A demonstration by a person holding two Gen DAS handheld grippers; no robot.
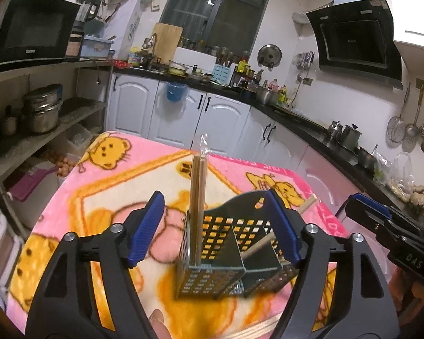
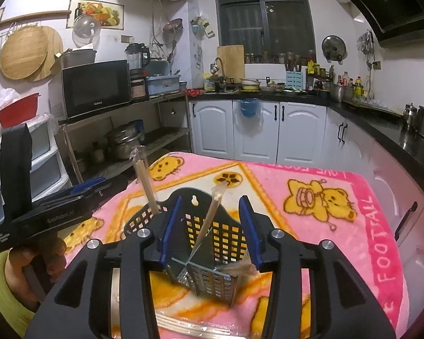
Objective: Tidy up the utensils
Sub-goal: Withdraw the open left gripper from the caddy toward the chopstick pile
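Two wrapped chopstick pairs stand in the black perforated utensil holder [image 1: 212, 243] on the pink blanket-covered worktop [image 1: 144, 152]. Only the left wrist view shows both compartments from the front: one chopstick pair [image 1: 198, 197] upright in the left compartment, the other chopstick pair [image 1: 271, 237] leaning right. Only the right wrist view shows a hand [image 2: 39, 265] at lower left holding the left gripper's handle. The left gripper [image 1: 217, 226] is spread, its fingers flanking the holder without touching the upright pair. The right gripper [image 2: 212, 226] is also spread, the leaning pair between its fingers, unpinched.
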